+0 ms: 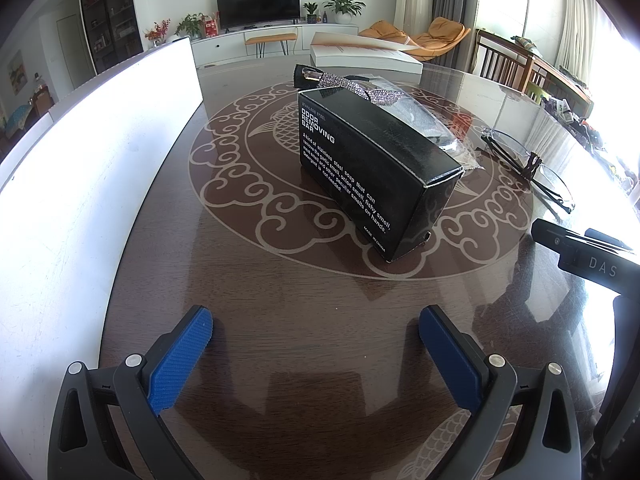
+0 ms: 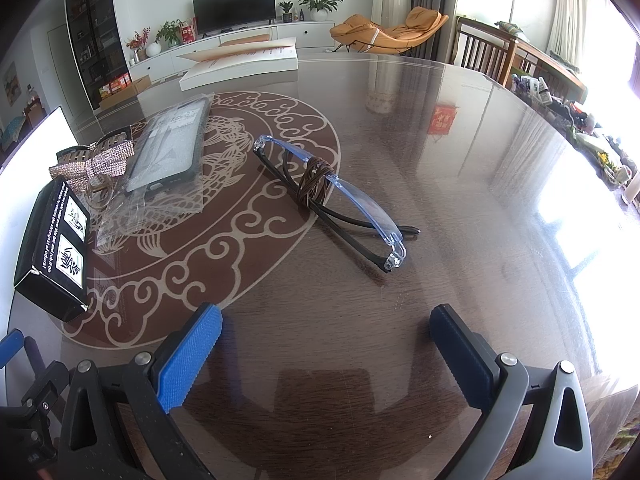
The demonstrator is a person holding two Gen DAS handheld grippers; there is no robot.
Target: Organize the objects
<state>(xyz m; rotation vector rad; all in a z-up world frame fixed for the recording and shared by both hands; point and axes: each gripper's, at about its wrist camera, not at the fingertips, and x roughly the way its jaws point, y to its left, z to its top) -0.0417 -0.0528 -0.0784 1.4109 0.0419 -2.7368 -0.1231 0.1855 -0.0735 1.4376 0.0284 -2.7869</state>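
Both tools spread and empty: left tool (image 1: 316,328) should straddle the odor-removing bar box (image 1: 372,172) squarely; right tool (image 2: 326,332) faces folded glasses (image 2: 332,196).

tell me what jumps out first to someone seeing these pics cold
The black box printed "odor removing bar" stands out, sitting on the fish-and-cloud medallion of the dark glossy table straight ahead of the open left hand-held gripper. In the right wrist view, folded rimless glasses wound with brown cord lie ahead of the open right hand-held gripper. A rhinestone bow glitters beside a bagged phone case, far left.
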